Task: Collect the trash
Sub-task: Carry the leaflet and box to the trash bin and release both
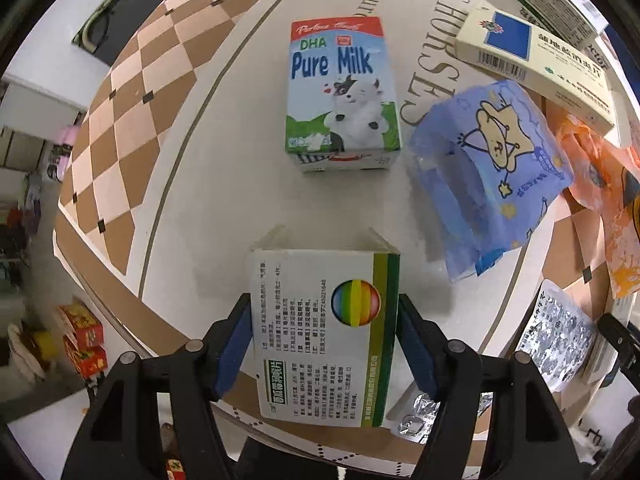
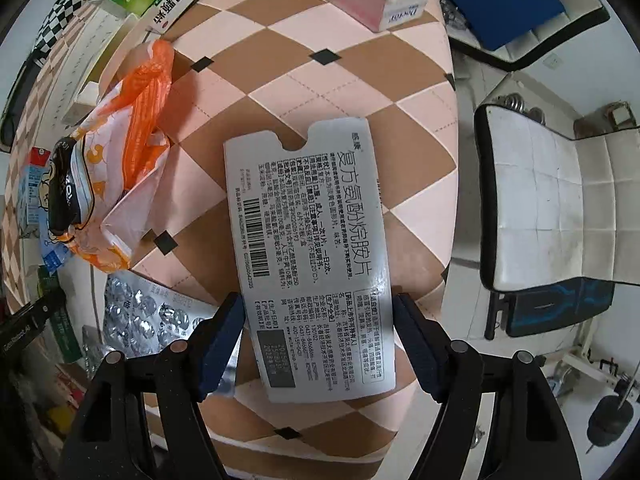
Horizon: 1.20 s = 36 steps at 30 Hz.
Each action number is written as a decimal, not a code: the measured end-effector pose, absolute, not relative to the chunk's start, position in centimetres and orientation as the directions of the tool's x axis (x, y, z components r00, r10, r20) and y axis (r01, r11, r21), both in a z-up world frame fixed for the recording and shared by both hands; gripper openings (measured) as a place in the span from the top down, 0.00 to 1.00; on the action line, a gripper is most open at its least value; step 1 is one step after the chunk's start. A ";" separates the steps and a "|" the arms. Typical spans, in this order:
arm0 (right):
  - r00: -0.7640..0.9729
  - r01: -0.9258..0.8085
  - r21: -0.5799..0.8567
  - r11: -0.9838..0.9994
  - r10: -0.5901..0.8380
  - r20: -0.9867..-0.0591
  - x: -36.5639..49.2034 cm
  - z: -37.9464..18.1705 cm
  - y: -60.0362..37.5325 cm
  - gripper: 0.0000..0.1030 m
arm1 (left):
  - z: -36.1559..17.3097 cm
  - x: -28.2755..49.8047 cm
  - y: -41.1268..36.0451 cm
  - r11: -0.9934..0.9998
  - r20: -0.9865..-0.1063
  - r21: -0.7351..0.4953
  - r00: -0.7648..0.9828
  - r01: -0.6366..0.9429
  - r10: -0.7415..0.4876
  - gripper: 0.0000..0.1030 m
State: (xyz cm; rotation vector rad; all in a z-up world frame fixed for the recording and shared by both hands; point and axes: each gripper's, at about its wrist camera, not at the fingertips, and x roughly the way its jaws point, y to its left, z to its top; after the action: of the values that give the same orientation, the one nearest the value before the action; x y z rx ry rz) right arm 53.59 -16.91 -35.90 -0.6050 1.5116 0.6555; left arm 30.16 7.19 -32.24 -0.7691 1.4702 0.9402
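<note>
below, the white medicine box (image 1: 324, 336) with a rainbow ball sits clamped between the blue pads of the left gripper (image 1: 324, 344), just nearer than the milk carton (image 1: 340, 96) lying flat on the table (image 1: 224, 184). right of the carton lies a blue tissue pack (image 1: 492, 176). the right gripper (image 2: 318, 344) pinches a grey printed card (image 2: 312, 260) at both edges; an orange wrapper (image 2: 120, 152) lies left of it.

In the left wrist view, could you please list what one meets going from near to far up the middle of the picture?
Left gripper → white medicine box with the rainbow ball, between its pads → bare cream tablecloth → Pure Milk carton.
</note>
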 end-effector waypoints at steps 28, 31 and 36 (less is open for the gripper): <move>0.196 -0.510 0.157 0.846 0.291 -0.936 28.4 -21.1 -24.8 0.27 | -16.5 18.6 -6.3 0.824 -0.936 0.006 0.287 -0.567 0.204 0.39; 0.171 -0.458 0.187 0.869 0.293 -0.941 22.7 -21.4 -26.9 0.27 | -19.4 13.2 -4.3 0.846 -0.947 -0.038 0.289 -0.532 0.139 0.39; 0.094 -0.408 0.208 0.889 0.267 -0.959 15.8 -24.6 -30.0 0.27 | -24.2 9.3 -5.6 0.858 -0.970 -0.109 0.241 -0.503 0.018 0.39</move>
State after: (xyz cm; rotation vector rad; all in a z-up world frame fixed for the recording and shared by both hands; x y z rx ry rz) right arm 15.81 -30.00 -24.60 -0.1221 1.3898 0.5023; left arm 9.28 -5.55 -24.19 -0.4457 1.2885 0.3722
